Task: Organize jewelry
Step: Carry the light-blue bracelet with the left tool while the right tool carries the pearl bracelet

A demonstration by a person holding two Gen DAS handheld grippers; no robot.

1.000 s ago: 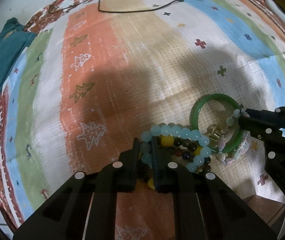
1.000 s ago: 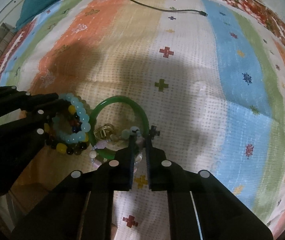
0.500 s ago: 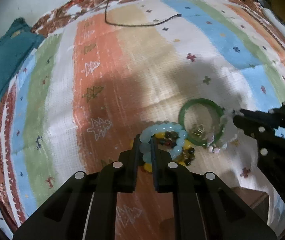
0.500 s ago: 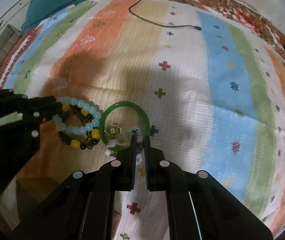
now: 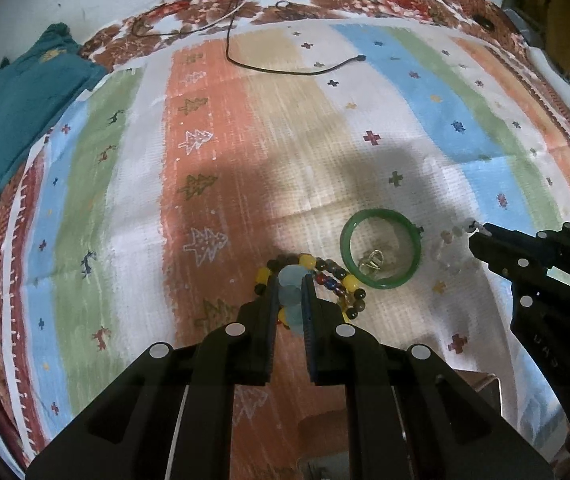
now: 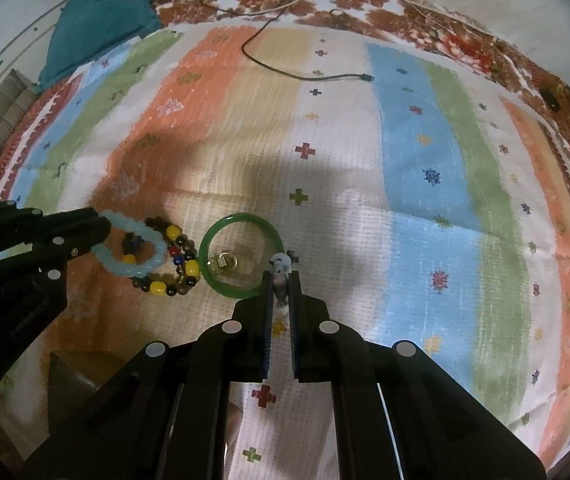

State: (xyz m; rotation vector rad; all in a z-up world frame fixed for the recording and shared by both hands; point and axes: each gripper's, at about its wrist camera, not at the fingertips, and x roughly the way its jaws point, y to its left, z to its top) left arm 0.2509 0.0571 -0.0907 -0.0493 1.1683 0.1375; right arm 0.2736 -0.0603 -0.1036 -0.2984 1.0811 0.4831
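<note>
At six o'clock of the striped bedspread (image 5: 245,168), your left gripper (image 5: 289,294) is clamped on the pale blue bead bracelet (image 6: 133,246), your right gripper (image 6: 281,280) on the whitish bead strand (image 5: 451,236) (lifting both apart, likely), leaving the green bangle (image 6: 241,254) lying between.

**Colours and patterns, both wrist views**

Striped cloth (image 5: 325,152): orange, tan, white, blue, green bands, small crosses and tree motifs; red-brown floral border. Bangle (image 5: 381,216) solid green, gold-coloured trinket (image 6: 224,263) inside it. Pale blue bead bracelet (image 6: 141,240), translucent look. Mixed bead bracelet (image 6: 181,276): yellow, dark brown, black, red, blue beads. White-pinkish bead strand (image 5: 451,236), pale. Left hand-held gripper (image 5: 289,284) black, white round dots; right hand-held gripper (image 6: 281,280) the same. Teal fabric (image 5: 33,92). Black cable (image 6: 285,68).
</note>
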